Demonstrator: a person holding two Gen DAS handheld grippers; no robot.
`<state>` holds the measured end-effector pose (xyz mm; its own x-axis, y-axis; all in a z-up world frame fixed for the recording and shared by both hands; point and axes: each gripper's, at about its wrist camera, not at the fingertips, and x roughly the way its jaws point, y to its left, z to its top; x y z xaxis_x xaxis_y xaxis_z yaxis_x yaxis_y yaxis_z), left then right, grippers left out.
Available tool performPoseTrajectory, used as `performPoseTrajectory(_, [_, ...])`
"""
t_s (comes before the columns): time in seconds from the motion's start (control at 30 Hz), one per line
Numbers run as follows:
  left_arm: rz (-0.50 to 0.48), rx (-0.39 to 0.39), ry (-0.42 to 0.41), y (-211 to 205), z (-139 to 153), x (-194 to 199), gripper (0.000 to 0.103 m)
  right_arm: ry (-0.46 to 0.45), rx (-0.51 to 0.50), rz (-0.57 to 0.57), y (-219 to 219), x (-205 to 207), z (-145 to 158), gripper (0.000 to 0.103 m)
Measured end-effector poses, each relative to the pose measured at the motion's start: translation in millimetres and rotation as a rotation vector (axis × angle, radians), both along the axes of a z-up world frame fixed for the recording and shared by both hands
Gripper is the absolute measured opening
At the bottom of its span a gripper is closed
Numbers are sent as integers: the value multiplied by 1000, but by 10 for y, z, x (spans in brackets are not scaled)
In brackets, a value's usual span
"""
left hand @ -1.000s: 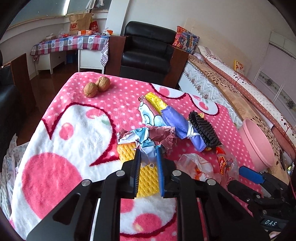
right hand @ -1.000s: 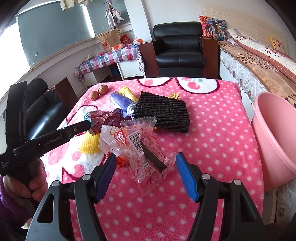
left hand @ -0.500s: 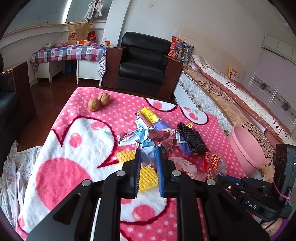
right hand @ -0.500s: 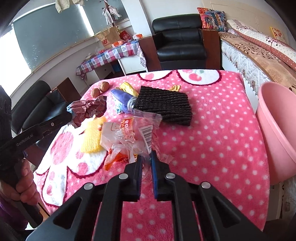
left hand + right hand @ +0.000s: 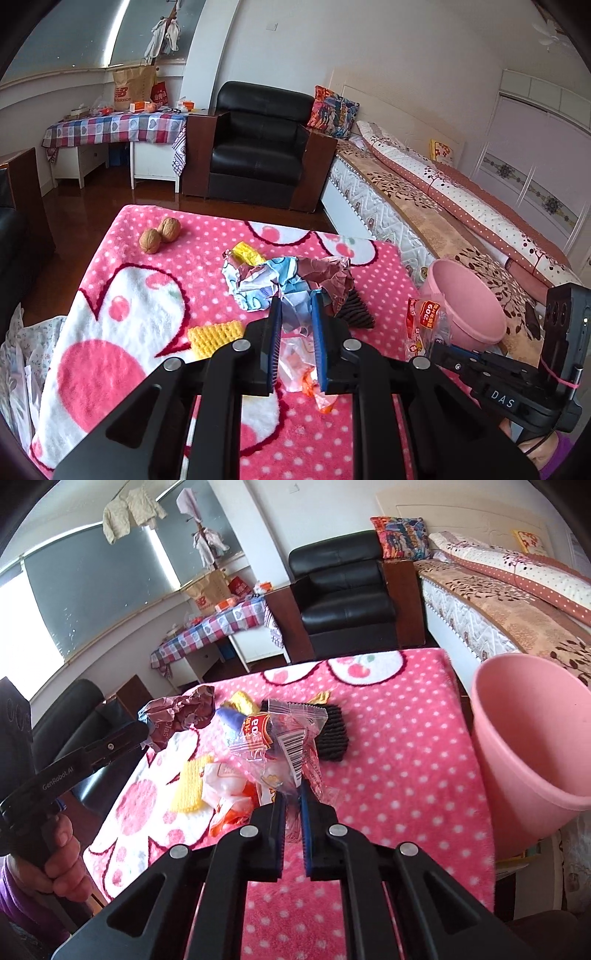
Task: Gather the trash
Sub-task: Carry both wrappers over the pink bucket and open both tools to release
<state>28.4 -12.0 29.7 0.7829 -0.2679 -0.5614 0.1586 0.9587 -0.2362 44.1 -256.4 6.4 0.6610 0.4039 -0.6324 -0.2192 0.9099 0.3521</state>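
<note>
Two pieces of trash are judged to be in hand and none yet binned, so the task is taken to be at an early stage; in the left wrist view, from left to right, two walnuts (image 5: 160, 235) lie untouched at the upper left of the pink blanket (image 5: 122, 332); a yellow knitted pad (image 5: 214, 334) lies left of centre; at the centre the left gripper (image 5: 297, 317) is seen clamped on a crumpled wrapper (image 5: 288, 282), which is held above the blanket; a white and orange wrapper (image 5: 301, 369) is left lying beneath it; at the right edge the pink bin (image 5: 469, 299) stands beside the blanket. In the right wrist view, from left to right, the same crumpled wrapper is seen at the tip of the left gripper in the middle left; a blue and yellow packet (image 5: 232, 716) and a black ribbed pad (image 5: 332, 731) lie in the middle of the frame; the right gripper (image 5: 293, 808) is closed tight on a clear plastic wrapper (image 5: 284, 738) printed with a barcode; at the right edge the bin is shown with its mouth open, and the part of its inside that can be seen holds nothing; its bottom is hidden. Both held pieces remain to be carried to the bin, and the white and orange wrapper is left to be collected after them; whether the packet counts as trash cannot be told.
</note>
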Motion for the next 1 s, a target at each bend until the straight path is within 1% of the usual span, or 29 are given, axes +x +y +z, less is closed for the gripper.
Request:
performPoseTrajectory(0.37, [-117,1,-37,-536,121,94,15,-46,27,-157,-625,-37,165,7])
performPoseTrajectory(0.63, [-233,12,-66,-1072,192,148,15,-70,33,-278,-1116,-84,236,7])
performPoseTrajectory(1.0, [-373,46,-57,-1848,88,305,15,-76,25,-426,-1746,-91,185,7])
